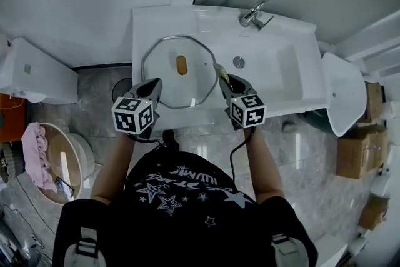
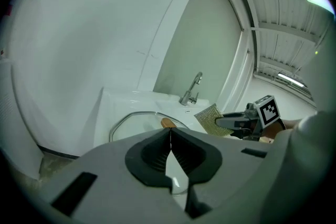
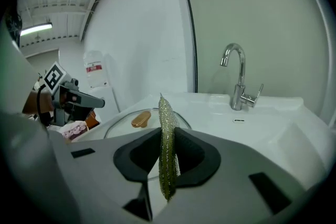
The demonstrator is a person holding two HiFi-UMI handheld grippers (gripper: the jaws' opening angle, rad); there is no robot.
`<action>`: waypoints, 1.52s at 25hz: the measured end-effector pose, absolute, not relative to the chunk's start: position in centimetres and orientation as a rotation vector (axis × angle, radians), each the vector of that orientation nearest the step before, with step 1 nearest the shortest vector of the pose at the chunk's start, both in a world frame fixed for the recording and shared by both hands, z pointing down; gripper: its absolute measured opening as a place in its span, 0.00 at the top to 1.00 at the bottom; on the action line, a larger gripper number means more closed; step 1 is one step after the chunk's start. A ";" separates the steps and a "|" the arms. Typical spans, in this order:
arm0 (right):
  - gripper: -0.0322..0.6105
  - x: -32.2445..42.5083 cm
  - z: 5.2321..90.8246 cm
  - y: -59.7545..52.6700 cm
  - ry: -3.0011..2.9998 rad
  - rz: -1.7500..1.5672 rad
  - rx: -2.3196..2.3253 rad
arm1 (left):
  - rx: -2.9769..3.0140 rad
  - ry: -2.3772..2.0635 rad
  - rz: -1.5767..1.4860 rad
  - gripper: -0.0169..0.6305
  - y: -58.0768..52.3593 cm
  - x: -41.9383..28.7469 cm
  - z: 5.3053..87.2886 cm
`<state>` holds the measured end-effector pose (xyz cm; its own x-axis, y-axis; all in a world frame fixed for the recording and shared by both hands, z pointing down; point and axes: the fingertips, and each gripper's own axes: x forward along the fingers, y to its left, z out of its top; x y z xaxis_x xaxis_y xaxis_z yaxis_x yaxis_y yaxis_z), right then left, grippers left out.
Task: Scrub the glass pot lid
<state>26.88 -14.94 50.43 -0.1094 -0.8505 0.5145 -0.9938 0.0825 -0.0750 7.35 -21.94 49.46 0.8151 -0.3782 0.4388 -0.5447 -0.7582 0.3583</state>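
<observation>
- Glass pot lid lies knob-up on the flat left shelf of the white washbasin, left of the bowl and the tap. Its amber knob sits at the centre.
- Left gripper: jaws closed tip to tip, nothing seen between them. It sits at the lid's near-left rim; its own view shows the rim passing under the tips. Contact with the glass cannot be told.
- Right gripper: jaws clamped on a gold mesh scrub pad, held edge-on and standing up past the tips. It is at the lid's near-right rim, and the pad looks just off the glass.
- Step in hand, as judged: staging for the scrub. Pad is secured and both tools flank the lid, but no rubbing contact shows yet.
- Next move likely calls for laying the pad's flat face on the glass and working around the knob. The left tool would need to pin the rim so the lid does not skid on the smooth basin.
- Writing: red-and-white label on the far white surface, too small to read.
- Black shirt carries white lettering and stars; wording not legible.
- No brand visible on tap or lid.
</observation>
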 end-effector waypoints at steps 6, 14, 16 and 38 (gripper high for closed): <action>0.84 27.7 50.9 -20.2 -2.000 0.518 1.747 | 2.512 -0.675 0.463 0.96 -25.5 7.5 50.0; 0.84 27.5 53.0 -26.2 -1.988 0.446 1.577 | 2.503 -0.692 0.500 0.96 -28.1 7.1 51.1; 0.84 27.7 53.6 -27.4 -1.980 0.432 1.547 | 2.489 -0.703 0.505 0.96 -28.4 6.9 51.5; 0.84 25.3 56.2 -26.5 -2.060 0.261 1.158 | 2.375 -0.967 0.481 0.96 -25.2 5.5 50.5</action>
<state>25.32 -26.46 56.16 -0.3136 -0.6509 0.6914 -0.8028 0.5706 0.1731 5.50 -25.22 50.55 0.6811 -0.5341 0.5009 -0.7215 -0.6059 0.3351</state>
